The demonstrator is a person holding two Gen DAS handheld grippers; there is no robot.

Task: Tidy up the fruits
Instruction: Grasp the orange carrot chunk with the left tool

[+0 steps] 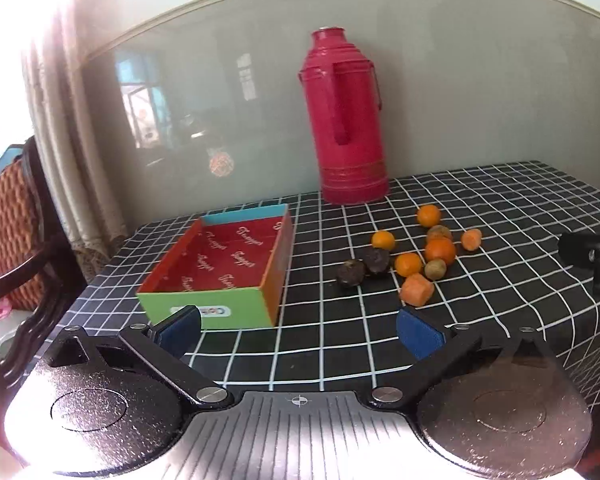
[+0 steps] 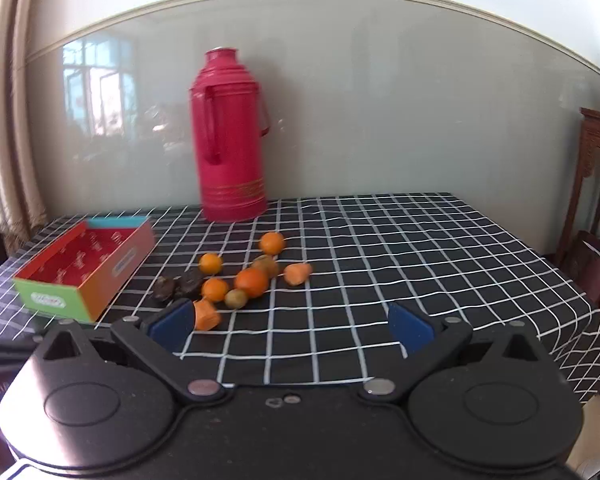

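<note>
An open cardboard box [image 1: 220, 264] [image 2: 84, 268] with a red inside lies on the checked tablecloth, nothing in it. Right of it sits a loose cluster: several small oranges [image 1: 440, 250] [image 2: 252, 282], two dark wrinkled fruits [image 1: 376, 261] [image 2: 190, 282], a greenish round fruit [image 1: 435, 269] [image 2: 236, 298] and two carrot chunks [image 1: 417, 289] [image 2: 298, 273]. My left gripper [image 1: 300, 330] is open near the table's front edge, its left pad in front of the box's green end. My right gripper [image 2: 292, 326] is open too, with a carrot chunk [image 2: 206, 315] just beyond its left pad.
A tall red thermos [image 1: 346, 120] [image 2: 230, 136] stands at the back against the glossy wall. The black-and-white tablecloth [image 2: 420, 256] stretches bare to the right. A dark wooden chair [image 1: 16, 280] stands left of the table, wooden furniture [image 2: 598, 184] to the right.
</note>
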